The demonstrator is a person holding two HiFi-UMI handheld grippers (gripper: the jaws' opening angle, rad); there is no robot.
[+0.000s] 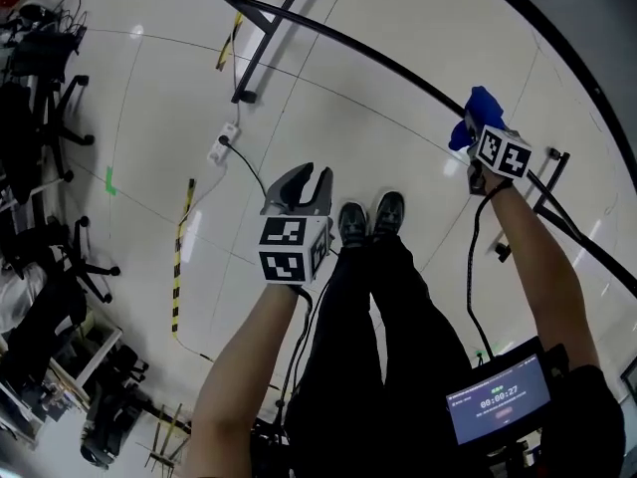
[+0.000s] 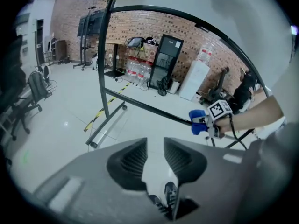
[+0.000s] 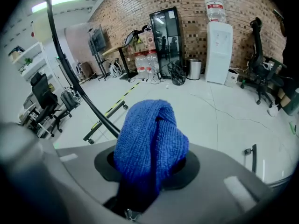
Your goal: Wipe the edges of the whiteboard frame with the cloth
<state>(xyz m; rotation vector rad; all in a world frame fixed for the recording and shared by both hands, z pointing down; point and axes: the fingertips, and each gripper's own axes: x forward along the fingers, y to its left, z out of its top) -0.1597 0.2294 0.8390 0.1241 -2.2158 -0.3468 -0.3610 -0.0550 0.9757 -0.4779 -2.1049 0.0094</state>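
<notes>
The right gripper (image 1: 474,135), upper right, pinches the cloth (image 1: 484,106), seemingly on the frame (image 1: 398,68), and should slide along it; the left gripper (image 1: 302,182) is slightly parted, empty.

Off-task items I log from here:
- Floor (image 1: 149,78): pale glossy tile.
- Office chairs (image 1: 40,108): black, crowded along the floor's left edge.
- Hazard tape (image 1: 179,267): a yellow-black strip lying flat on the floor near the chairs.
- Socket block (image 1: 223,143): white, on the floor, with a black cable plugged in.
- Brick wall (image 3: 196,3): against it stand a black glass-door cabinet (image 3: 167,41), a bin (image 3: 194,69) and a water dispenser (image 3: 218,52), the bin between the other two.
</notes>
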